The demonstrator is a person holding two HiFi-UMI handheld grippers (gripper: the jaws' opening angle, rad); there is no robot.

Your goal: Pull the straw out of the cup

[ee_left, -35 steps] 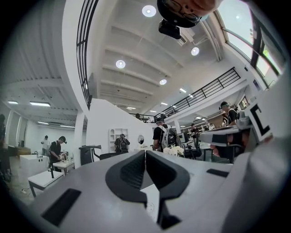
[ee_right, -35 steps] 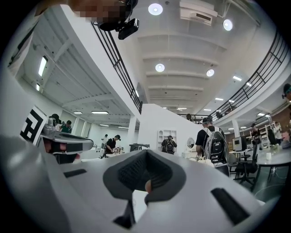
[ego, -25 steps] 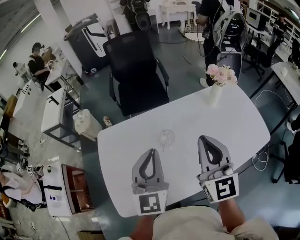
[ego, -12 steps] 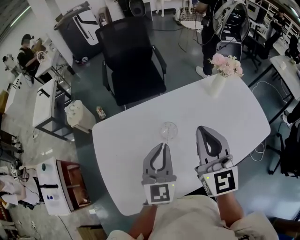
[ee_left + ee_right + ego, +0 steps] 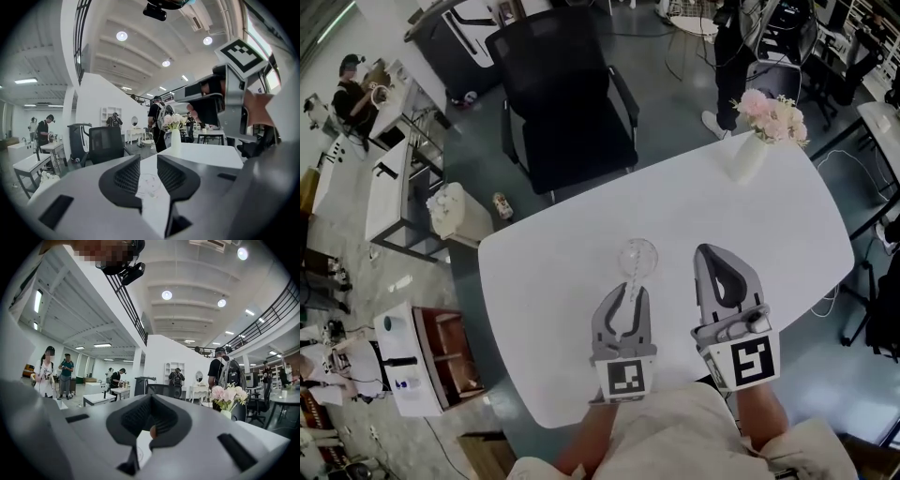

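Straw [image 5: 631, 278], only a faint line, leans from the cup [image 5: 637, 255] toward the left gripper [image 5: 628, 288]. That gripper sits just beside the cup, its jaws opening and pinching nothing. The right gripper [image 5: 719, 253], right of the cup, has its jaws pressed together.

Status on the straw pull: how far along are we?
Done: nothing yet; the clear cup stands untouched on the white table, and the straw is too faint to make out. In hand: the left tongs sit just short of the cup, jaws opening with nothing between them; the right tongs are shut alongside. Left: close on the straw and draw it out.
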